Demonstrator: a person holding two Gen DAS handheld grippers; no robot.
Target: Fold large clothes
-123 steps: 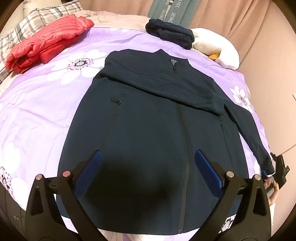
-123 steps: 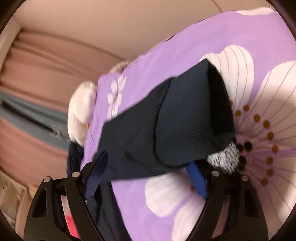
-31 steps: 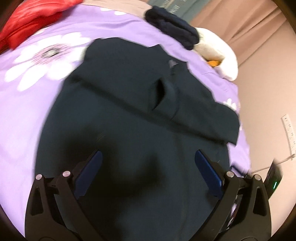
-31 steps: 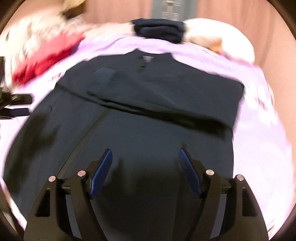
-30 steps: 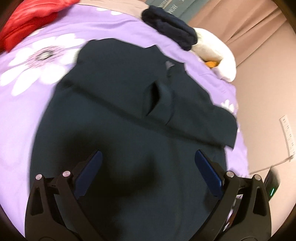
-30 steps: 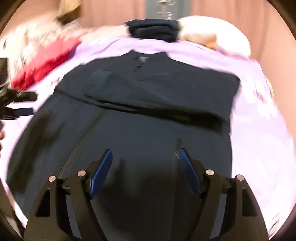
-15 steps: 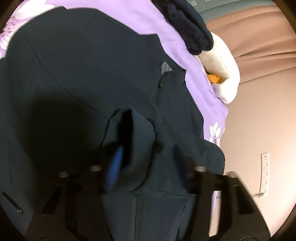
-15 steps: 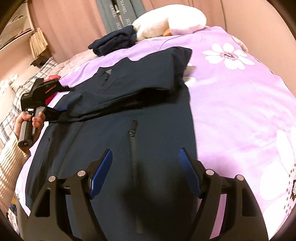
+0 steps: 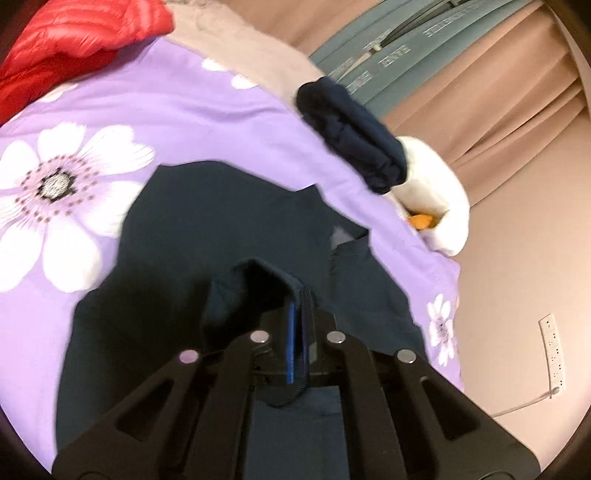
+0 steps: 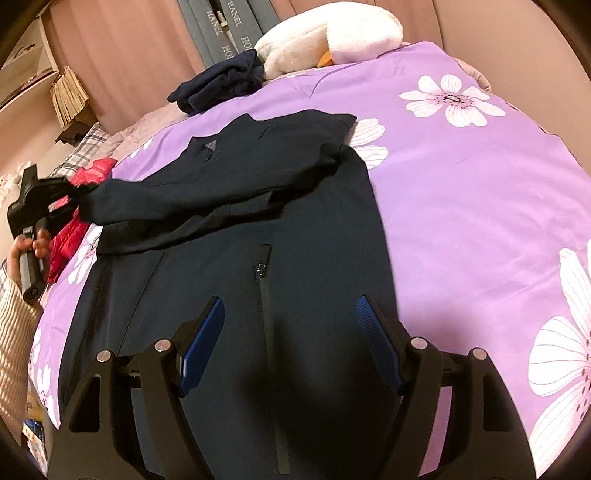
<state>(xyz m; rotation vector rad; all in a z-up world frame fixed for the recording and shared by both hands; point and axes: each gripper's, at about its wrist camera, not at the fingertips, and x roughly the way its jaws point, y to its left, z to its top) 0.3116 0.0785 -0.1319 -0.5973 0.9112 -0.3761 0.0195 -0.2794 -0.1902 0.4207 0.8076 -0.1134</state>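
The large dark navy zip-front jacket [image 10: 258,266] lay spread face up on the purple flower-printed bedcover [image 10: 461,192], filling the middle and lower part of the right wrist view. Both sleeves were laid across its chest, so the sleeve stage looked mostly done; the body had not yet been doubled over, and that appeared to be what was left.

The left gripper [image 9: 297,332] had its blue pads pressed together on the ribbed navy cuff [image 9: 255,291] of one sleeve, low in the centre of its own view; at the left edge of the right wrist view the same sleeve end was raised off the bedcover, so that sleeve was probably being re-laid. The right gripper [image 10: 291,343] stood spread wide over the jacket's front zip at the bottom of the frame, with nothing between its pads.

The left wrist view was smeared, and the gripper frame hid the jacket's lower half there. The hem was covered by the right gripper's body. How neatly the two sleeves overlapped could not be made out, dark cloth lying on dark cloth.

A folded navy garment [image 10: 218,86] lay upper left beside a white plush toy [image 10: 328,33].
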